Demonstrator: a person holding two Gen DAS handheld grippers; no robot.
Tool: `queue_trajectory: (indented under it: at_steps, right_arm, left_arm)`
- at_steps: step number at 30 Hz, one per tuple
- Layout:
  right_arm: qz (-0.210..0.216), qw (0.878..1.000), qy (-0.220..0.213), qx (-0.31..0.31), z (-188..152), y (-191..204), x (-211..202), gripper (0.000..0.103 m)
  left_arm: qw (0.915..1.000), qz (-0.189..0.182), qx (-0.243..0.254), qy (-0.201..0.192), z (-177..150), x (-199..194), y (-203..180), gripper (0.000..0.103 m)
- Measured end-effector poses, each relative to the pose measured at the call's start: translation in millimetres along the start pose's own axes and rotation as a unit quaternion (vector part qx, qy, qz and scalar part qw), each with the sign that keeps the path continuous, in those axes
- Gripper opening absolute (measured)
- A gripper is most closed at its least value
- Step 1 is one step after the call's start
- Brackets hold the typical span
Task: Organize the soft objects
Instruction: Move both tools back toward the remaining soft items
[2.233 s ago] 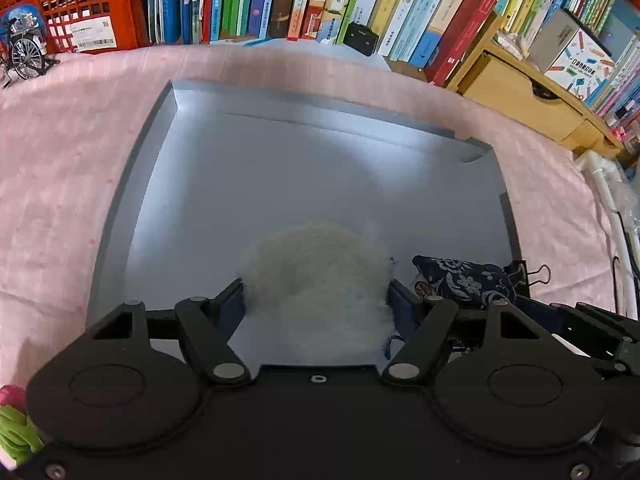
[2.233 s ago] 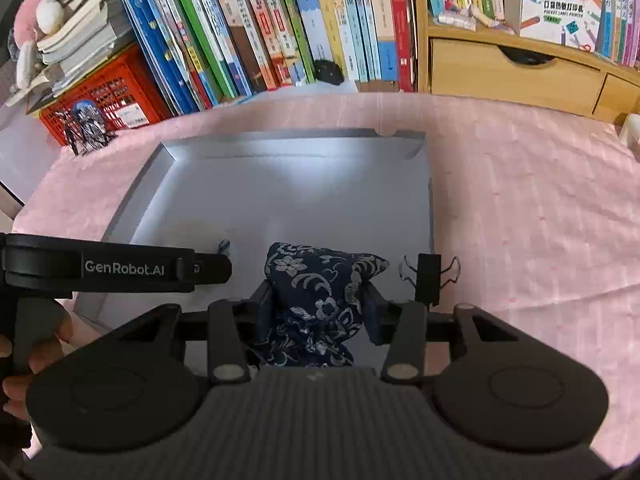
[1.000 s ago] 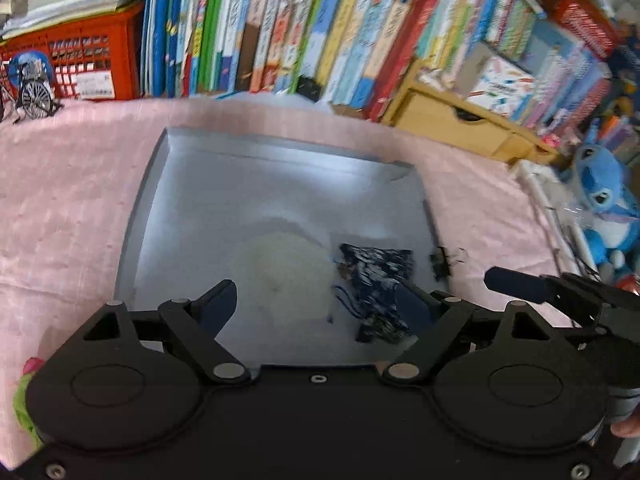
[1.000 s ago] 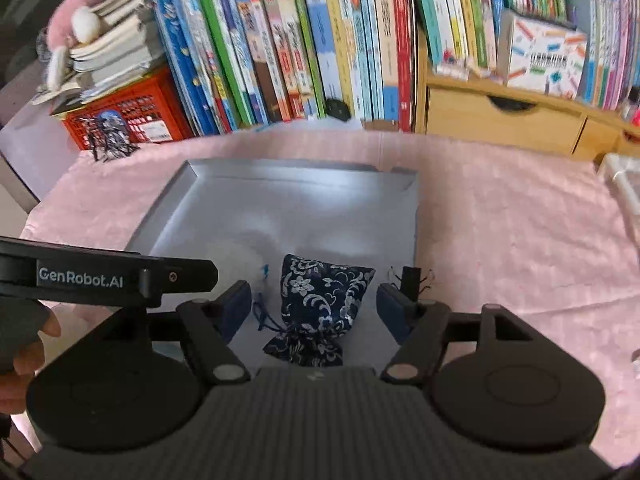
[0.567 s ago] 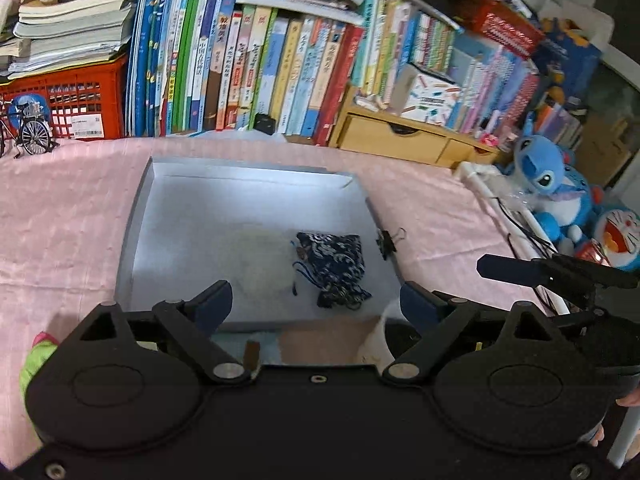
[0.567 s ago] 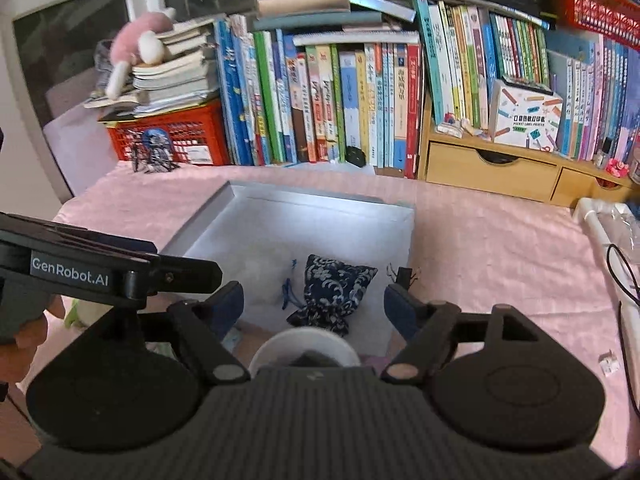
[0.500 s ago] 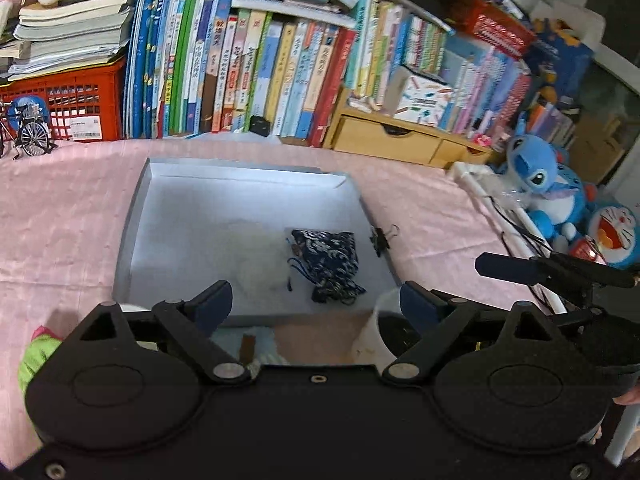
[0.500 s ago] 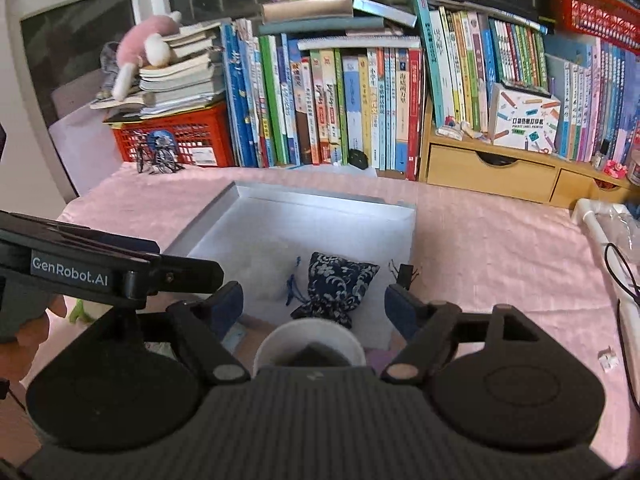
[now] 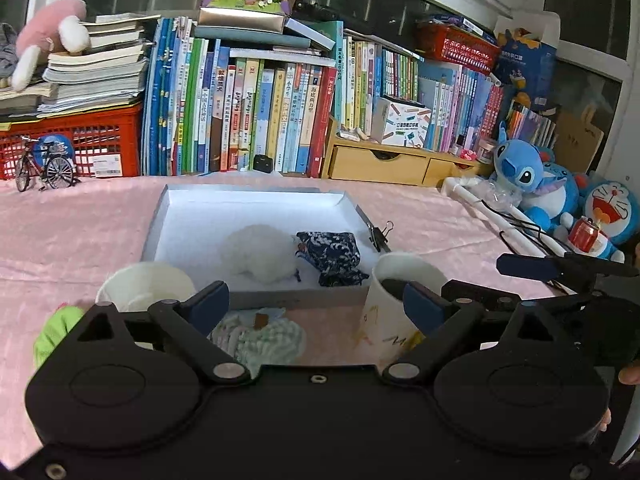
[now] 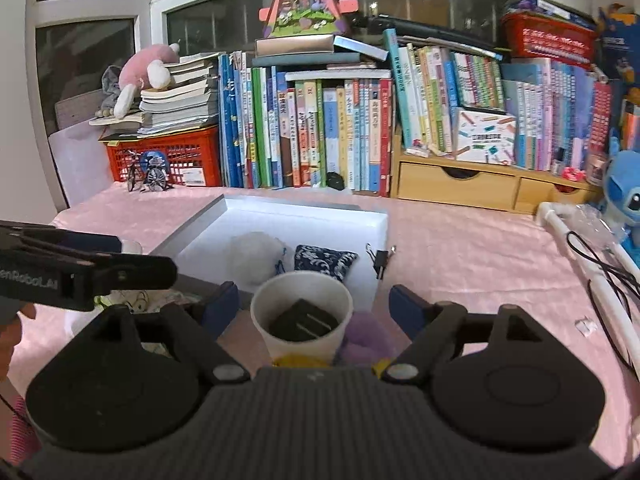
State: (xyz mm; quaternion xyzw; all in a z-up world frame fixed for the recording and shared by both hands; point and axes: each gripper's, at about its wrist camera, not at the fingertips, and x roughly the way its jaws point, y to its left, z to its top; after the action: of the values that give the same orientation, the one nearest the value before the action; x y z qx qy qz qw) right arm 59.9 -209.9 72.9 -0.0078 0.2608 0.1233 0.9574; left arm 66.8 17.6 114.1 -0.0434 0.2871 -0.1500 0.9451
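Left wrist view, both tongs (image 9: 316,306) (image 10: 314,304) spread and empty, jaws just widened, pouches resting in tray (image 9: 160,216).

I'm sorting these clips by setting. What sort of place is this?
Most likely a home study or child's room: a long row of books against the windows, plush toys at the side, and a table under a pink cloth bearing a shallow tray.

The right gripper (image 10: 314,308) has just been opening its jaws, nothing pressed between them. A paper cup (image 10: 302,316) stands near; beyond, the tray (image 10: 320,212) holds a white pouch (image 10: 254,256) left of a blue floral pouch (image 10: 324,260).
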Motion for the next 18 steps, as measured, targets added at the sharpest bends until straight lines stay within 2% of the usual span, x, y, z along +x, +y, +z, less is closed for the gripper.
queue_trajectory:
  at_steps: [7, 14, 18]
  right_arm:
    - [-0.026, 0.999, -0.028, 0.004, -31.2, 3.8, -7.7, 0.098]
    - [-0.065, 0.995, -0.069, -0.018, -58.5, 13.7, -11.4, 0.103]
    - [-0.078, 0.994, -0.072, -0.014, -68.6, 15.0, -9.6, 0.103]
  left_arm:
    - [0.9980, 0.035, 0.037, -0.038, -38.6, -13.4, -5.5, 0.097]
    - [0.9916, 0.075, 0.076, -0.073, -75.6, -17.9, -8.1, 0.100]
    - [0.9890, 0.090, 0.097, -0.065, -91.7, -17.3, -7.0, 0.100]
